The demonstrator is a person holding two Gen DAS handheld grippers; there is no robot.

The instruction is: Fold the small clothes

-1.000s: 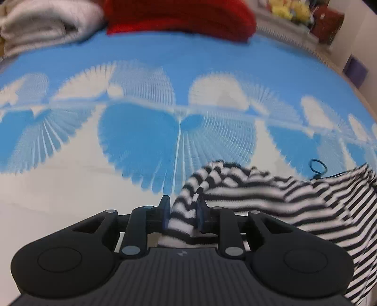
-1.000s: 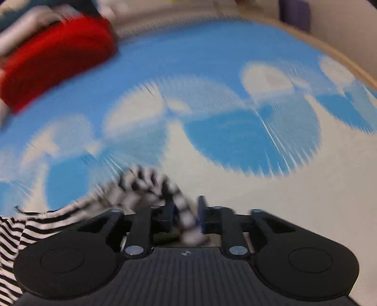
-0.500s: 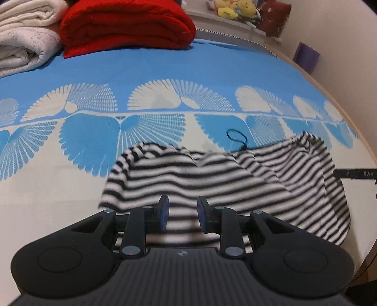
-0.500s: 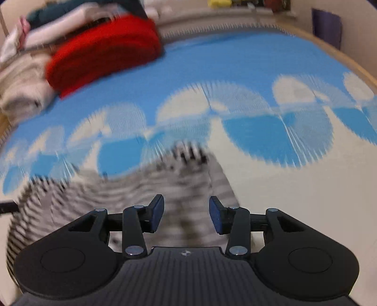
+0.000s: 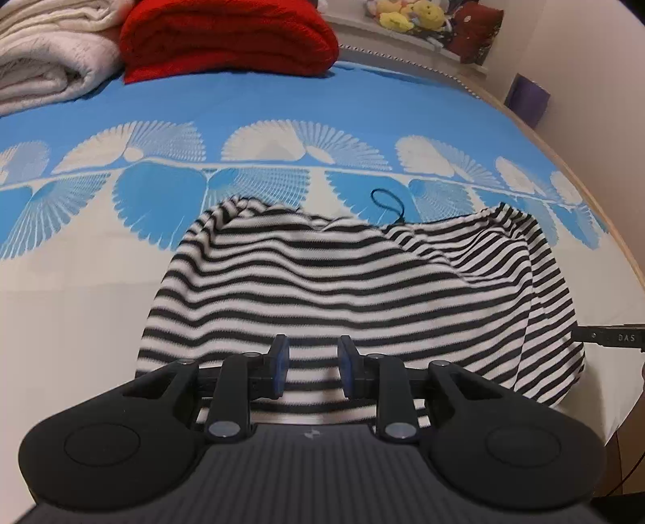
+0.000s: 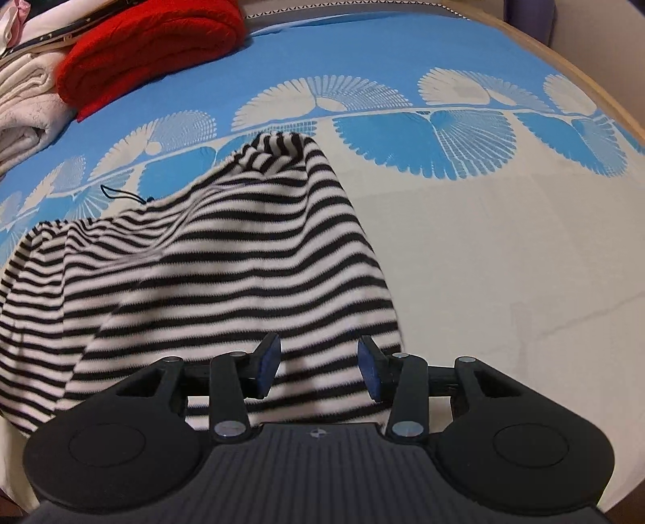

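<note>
On the blue-and-white bedspread (image 5: 282,100), the striped top (image 5: 354,278) lies just ahead of you, long axis crosswise. Your left gripper (image 5: 311,373) and right gripper (image 6: 318,369) hover released above its near edge, equally close.

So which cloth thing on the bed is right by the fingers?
The black-and-white striped garment, spread out flat. The folded red blanket and folded cream blanket sit far back.

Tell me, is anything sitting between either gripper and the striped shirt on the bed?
Nothing visible. The left gripper and right gripper are both open right over the striped shirt, with only its fabric showing between the fingers.
</note>
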